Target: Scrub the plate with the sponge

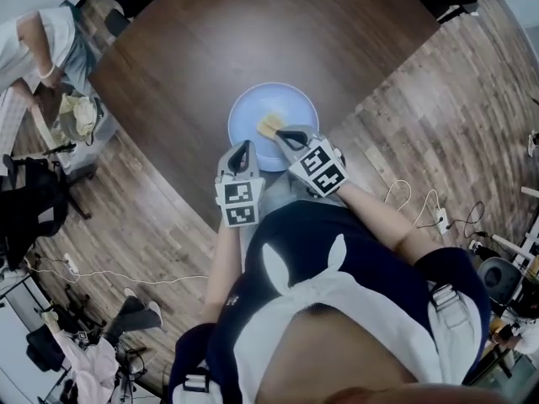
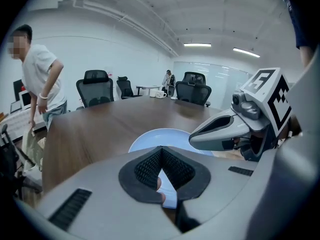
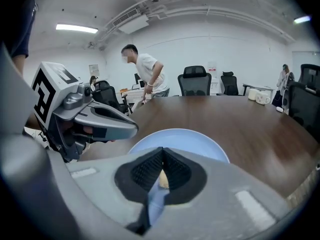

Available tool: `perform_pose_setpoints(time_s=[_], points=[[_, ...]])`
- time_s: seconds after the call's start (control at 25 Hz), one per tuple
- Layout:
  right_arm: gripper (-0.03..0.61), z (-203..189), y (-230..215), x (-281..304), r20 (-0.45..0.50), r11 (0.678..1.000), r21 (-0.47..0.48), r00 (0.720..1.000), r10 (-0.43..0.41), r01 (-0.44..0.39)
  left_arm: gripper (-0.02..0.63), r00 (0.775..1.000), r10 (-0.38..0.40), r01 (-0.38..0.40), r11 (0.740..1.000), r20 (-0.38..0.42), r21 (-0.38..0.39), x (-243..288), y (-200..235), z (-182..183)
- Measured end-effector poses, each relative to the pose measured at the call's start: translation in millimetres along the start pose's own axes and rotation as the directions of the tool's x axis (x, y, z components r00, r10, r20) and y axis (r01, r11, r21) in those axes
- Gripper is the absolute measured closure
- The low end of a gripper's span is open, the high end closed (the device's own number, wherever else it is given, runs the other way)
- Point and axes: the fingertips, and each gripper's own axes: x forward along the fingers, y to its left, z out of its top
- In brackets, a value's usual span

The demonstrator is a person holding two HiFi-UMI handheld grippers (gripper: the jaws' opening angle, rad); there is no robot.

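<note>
sponge [image 1: 268, 127]: yellow, sits on the light blue plate [image 1: 290, 99], roughly mid-plate, and is clamped between the right gripper [image 1: 285, 135] jaws. plate lies flat on the dark round table [image 1: 253, 32], near the holder's edge. left gripper [image 1: 244, 148]: jaw tips pressed together at the plate's near-left rim, blue shows through the gap, can't tell whether the rim is pinched. grippers are side by side, close. far side: black office chairs [image 2: 95, 86], and a person [image 3: 147, 69] in a white tee leaning forward.

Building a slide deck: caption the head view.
Right gripper holds a sponge on a blue plate while left gripper grips its rim.
</note>
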Motion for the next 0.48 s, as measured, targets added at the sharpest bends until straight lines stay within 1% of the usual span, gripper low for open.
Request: perform_pose_setpoints(time_s=[0.24,0.36,0.48], points=[[0.58,-6,0,-12,0.013,1.0,0.002,1.0,-0.007,0.007,0.611,0.999,-0.014,0.015,0.999,0.037,-0.029,-2,-14,16],[0.58,-5,-1,-13,0.022,1.0,-0.002,1.0,-0.008,0.008,0.611,0.999,-0.027,0.028,0.999,0.038,-0.022,-2,-20,18],[0.58,-5,1,-11,0.011,1.0,-0.008,1.0,-0.008,0.008,0.611,0.999,-0.011,0.012,0.999,0.033,-0.038,-3,-15,19]])
